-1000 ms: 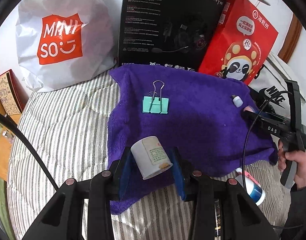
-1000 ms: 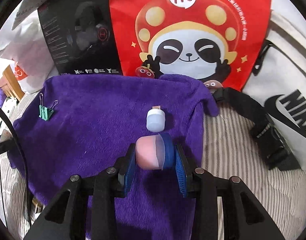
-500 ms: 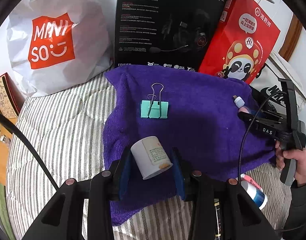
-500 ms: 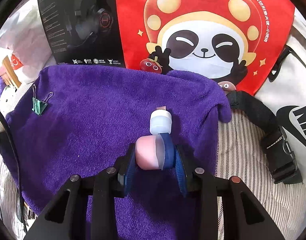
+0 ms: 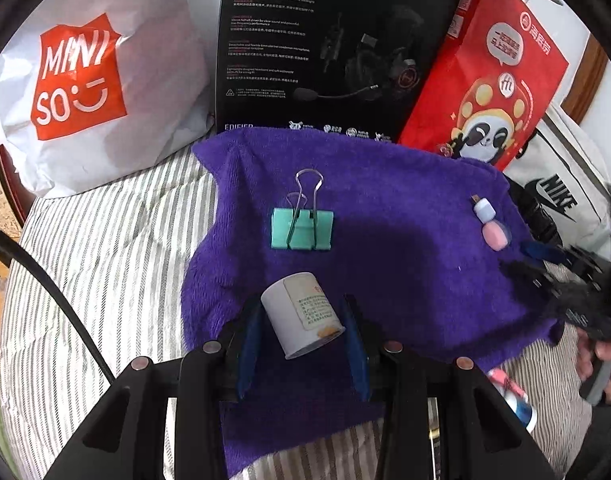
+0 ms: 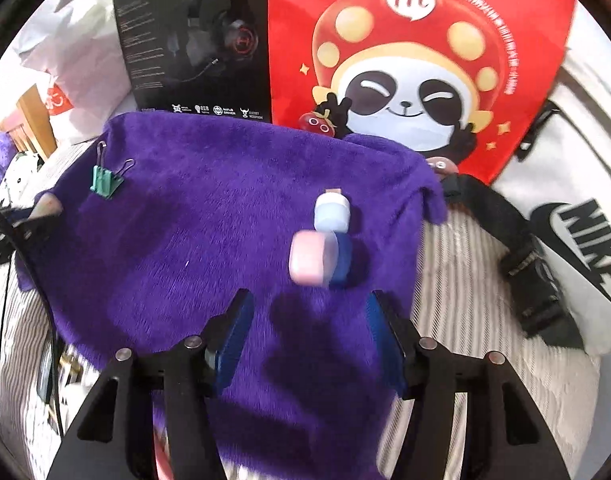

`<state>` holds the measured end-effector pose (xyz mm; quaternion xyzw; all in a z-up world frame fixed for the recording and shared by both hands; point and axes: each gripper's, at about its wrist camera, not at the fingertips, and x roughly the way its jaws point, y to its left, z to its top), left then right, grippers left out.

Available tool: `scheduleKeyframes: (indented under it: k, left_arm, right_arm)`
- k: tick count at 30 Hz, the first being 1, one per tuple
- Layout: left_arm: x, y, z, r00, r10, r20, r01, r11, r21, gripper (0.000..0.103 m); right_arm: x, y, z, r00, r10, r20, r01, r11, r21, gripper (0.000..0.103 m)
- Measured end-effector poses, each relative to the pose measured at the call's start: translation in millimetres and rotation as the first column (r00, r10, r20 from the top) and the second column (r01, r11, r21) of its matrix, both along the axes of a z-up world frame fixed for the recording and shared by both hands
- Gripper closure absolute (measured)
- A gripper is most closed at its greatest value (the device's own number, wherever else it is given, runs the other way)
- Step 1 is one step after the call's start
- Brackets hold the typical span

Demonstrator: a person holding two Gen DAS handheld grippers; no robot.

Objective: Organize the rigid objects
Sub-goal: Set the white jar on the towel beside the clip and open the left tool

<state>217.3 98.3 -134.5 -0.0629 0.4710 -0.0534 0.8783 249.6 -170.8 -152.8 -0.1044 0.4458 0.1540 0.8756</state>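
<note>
Right wrist view: right claw [image 6: 307, 340] jaws just parted, empty; pink eraser [image 6: 311, 258] at 12 o'clock may roll.
Left claw [image 5: 301, 338]: clamped on white tube [image 5: 303, 314]; tilted, could slip.

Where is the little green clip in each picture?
Left wrist view: the green clip lies near the middle, on the purple towel, just beyond the white jar in the left gripper.
Right wrist view: the green clip is far left, near the towel's edge.
Shared landmark: the red panda bag stands behind the towel in both.
</note>
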Motion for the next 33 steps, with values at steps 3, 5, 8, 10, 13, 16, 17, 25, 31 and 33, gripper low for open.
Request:
scheduleKeyframes:
  k: [3,5,8,10,13,16,17,25,31,33]
  left_arm:
    - [9.5,-1.7,-5.7,1.000,0.001,-0.007,-0.001,1.000,-0.004,0.066]
    - [13.5,-4.1,-7.5,1.000,-0.004,-0.003,0.004,1.000,-0.004,0.066]
    - [19.8,-11.0,-9.9,1.000,-0.010,-0.001,0.010,0.999,0.031,0.066]
    - [23.3,-15.2,-12.8,1.000,-0.023,-0.010,0.024,0.998,0.059,0.066]
    - [25.7,-21.9,-15.2,0.999,-0.037,-0.017,0.039,0.993,0.109,0.066]
    - [27.6,-24.2,-17.3,0.999,-0.041,-0.022,0.044,0.991,0.129,0.066]
    - [28.5,-26.0,-18.5,0.999,-0.045,-0.025,0.049,0.988,0.144,0.066]
    - [30.3,-28.8,-19.5,0.998,-0.048,-0.030,0.052,0.984,0.173,0.066]
    - [25.4,-30.0,-19.4,0.998,-0.050,-0.041,0.056,0.981,0.184,0.059]
    - [18.4,-33.7,-19.5,0.997,-0.059,-0.052,0.068,0.977,0.200,0.055]
  right_arm:
    - [-20.7,-11.2,11.3,1.000,-0.014,0.009,0.013,0.999,0.037,0.045]
    - [-34.2,-18.4,18.5,1.000,-0.024,0.015,0.023,0.998,0.062,0.045]
    - [-57.9,-26.3,30.0,0.999,-0.031,0.030,0.028,0.996,0.090,0.045]
    - [-73.0,-30.2,35.6,0.999,-0.032,0.030,0.029,0.995,0.097,0.045]
    - [-90.5,-32.0,37.2,0.999,-0.035,0.019,0.033,0.994,0.105,0.045]
    - [-104.7,-35.3,36.8,0.999,-0.046,0.003,0.045,0.993,0.109,0.045]
    - [-109.7,-37.8,36.7,0.999,-0.048,-0.001,0.047,0.992,0.115,0.045]
    - [-130.6,-50.0,32.6,0.997,-0.073,-0.023,0.075,0.988,0.132,0.045]
    - [-148.2,-61.4,27.8,0.994,-0.095,-0.054,0.103,0.981,0.163,0.045]
    - [-153.8,-62.7,27.5,0.994,-0.095,-0.061,0.104,0.979,0.173,0.045]
